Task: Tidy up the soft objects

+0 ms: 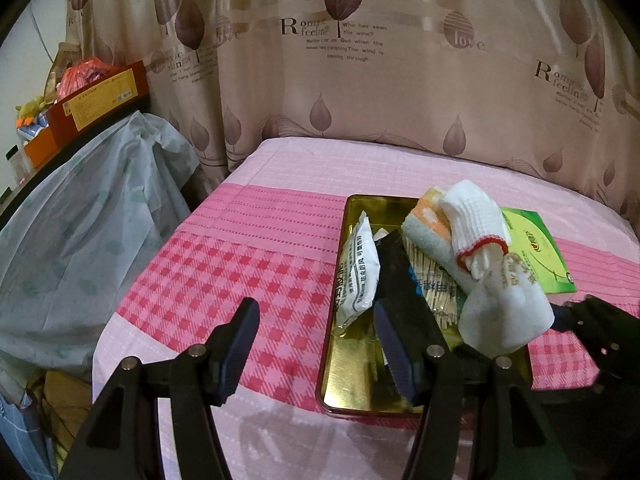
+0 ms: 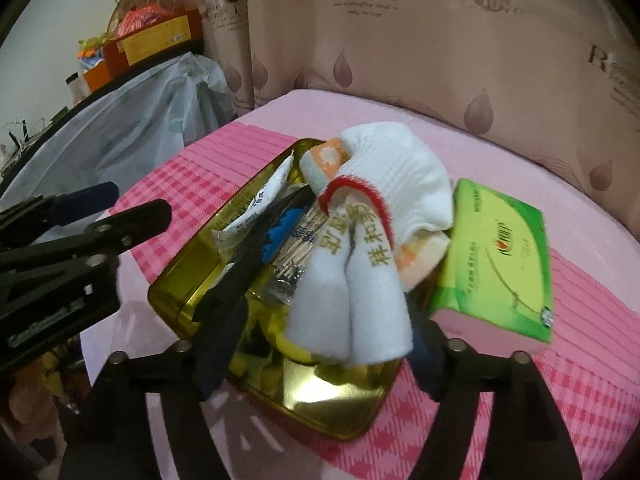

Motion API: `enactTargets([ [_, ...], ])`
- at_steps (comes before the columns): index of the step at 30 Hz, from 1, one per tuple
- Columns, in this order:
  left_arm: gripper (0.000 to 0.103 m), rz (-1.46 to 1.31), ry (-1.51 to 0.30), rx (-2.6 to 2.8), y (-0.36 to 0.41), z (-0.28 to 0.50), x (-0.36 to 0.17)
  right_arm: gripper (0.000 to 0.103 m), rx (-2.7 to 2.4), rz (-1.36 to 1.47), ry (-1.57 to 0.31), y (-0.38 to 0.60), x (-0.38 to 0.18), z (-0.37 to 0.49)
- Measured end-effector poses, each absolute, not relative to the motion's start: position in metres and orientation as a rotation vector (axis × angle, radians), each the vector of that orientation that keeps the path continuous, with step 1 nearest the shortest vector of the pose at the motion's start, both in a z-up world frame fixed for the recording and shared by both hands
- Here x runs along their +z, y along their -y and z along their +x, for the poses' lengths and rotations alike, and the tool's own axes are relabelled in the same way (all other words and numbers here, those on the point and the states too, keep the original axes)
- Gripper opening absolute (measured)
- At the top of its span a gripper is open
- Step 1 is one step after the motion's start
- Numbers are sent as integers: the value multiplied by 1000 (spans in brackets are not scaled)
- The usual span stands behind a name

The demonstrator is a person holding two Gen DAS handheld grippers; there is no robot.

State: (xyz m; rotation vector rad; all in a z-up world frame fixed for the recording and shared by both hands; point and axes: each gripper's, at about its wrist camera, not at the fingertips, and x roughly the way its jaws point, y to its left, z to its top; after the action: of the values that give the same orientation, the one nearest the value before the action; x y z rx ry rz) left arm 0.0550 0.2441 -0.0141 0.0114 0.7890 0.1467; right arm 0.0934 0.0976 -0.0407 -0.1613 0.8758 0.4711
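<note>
- A gold tin tray [image 2: 340,408] sits on a table covered in a pink checked cloth [image 1: 224,264], with a leaf-print curtain [image 1: 360,80] hanging behind it.
- The tray is piled high: a white sachet [image 1: 358,268] at its 9 o'clock side, a pack of toothpicks [image 2: 298,256] near the middle, and a rolled orange-and-white towel [image 1: 426,228] toward 1 o'clock.
- A white knit glove with a red cuff [image 2: 396,184] lies draped over that towel.
- A folded white towel with gold lettering [image 2: 352,300] rests on top of the heap, hanging toward the tray's 5 o'clock corner — it lies between the right gripper [image 2: 320,356] fingers, which do not press on it.
- The right gripper's jaws stand released, spread to either side of the white towel.
- The left gripper [image 1: 316,344] hovers at the tray's 9 o'clock edge, jaws wide apart and empty, one finger over the cloth and the other over the tray.
- A green tissue pack [image 2: 500,260] lies on the cloth just beside the tray at 3 o'clock.
- At 10 o'clock of the table — a pale plastic sheet [image 1: 88,216] draped under stacked red and orange boxes [image 1: 100,100].
</note>
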Motion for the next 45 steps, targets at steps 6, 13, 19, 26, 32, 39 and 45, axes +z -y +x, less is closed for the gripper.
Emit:
enactTargets([
  [6,61,20,-786,145,-241,54,-14,96,413,-127,-854,-85,-31,75],
  [13,61,24,-779,141,-240,53,-13,98,397,-95,-866,-81,-37,56],
  [19,61,27,-780,142,-238,53,-14,99,376,-85,-858,-76,-38,52],
  [26,61,30,-784,139,-237,54,-16,100,358,-70,-853,-72,-40,50],
  [32,61,34,-785,140,-236,54,-16,100,360,-74,-858,-74,-41,49],
  [39,61,35,-787,139,-237,55,-16,101,361,-73,-864,-75,-41,50],
  [45,61,36,-787,137,-236,54,-17,101,362,-74,-865,-76,-41,49],
])
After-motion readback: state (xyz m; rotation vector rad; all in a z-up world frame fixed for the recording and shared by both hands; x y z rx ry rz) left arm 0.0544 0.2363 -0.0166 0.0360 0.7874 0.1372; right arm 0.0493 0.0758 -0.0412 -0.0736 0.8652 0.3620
